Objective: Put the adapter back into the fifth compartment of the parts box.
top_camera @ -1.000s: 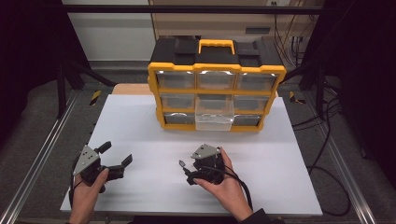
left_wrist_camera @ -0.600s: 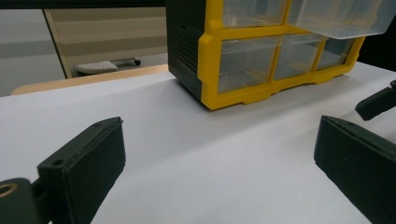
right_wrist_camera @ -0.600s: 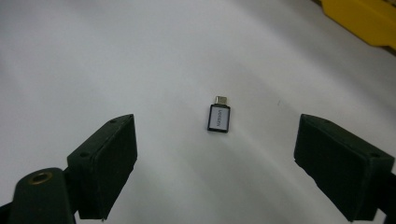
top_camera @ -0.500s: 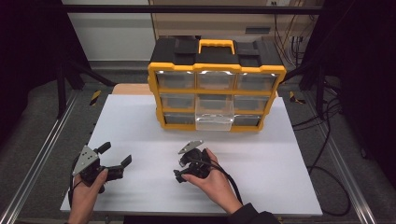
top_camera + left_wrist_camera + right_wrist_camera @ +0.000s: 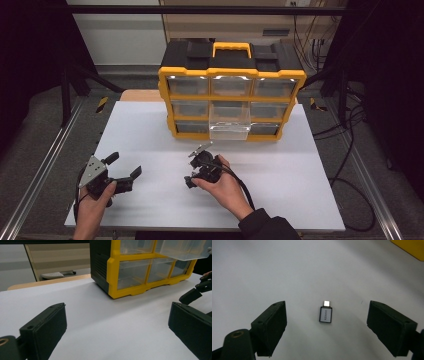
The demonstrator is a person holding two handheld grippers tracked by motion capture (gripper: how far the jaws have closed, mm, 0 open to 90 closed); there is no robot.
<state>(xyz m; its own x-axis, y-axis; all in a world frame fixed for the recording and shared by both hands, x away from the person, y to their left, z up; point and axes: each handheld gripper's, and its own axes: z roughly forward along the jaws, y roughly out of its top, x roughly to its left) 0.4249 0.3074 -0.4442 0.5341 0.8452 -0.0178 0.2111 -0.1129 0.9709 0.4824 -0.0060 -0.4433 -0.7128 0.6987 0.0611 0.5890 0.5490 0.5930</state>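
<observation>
Adapter (image 5: 326, 314), small and grey with a silver plug on top, is lying flat on the white table (image 5: 274, 270), in the middle of the right gripper view. It is sitting between the two black jaws there, and they are not touching it. The right gripper (image 5: 196, 167) is hanging over it with its jaws spread wide, holding nothing. In the high view this gripper is near the middle bottom of the frame, with a hand (image 5: 227, 187) around it.

At the lower left of the high view, the left gripper (image 5: 122, 170) is resting low by the table edge. Its jaws are spread wide too, with nothing in them.

At the top middle, a yellow and black drawer box (image 5: 232, 75) is standing on the table. One clear drawer (image 5: 229, 120) in its middle is sticking out.
</observation>
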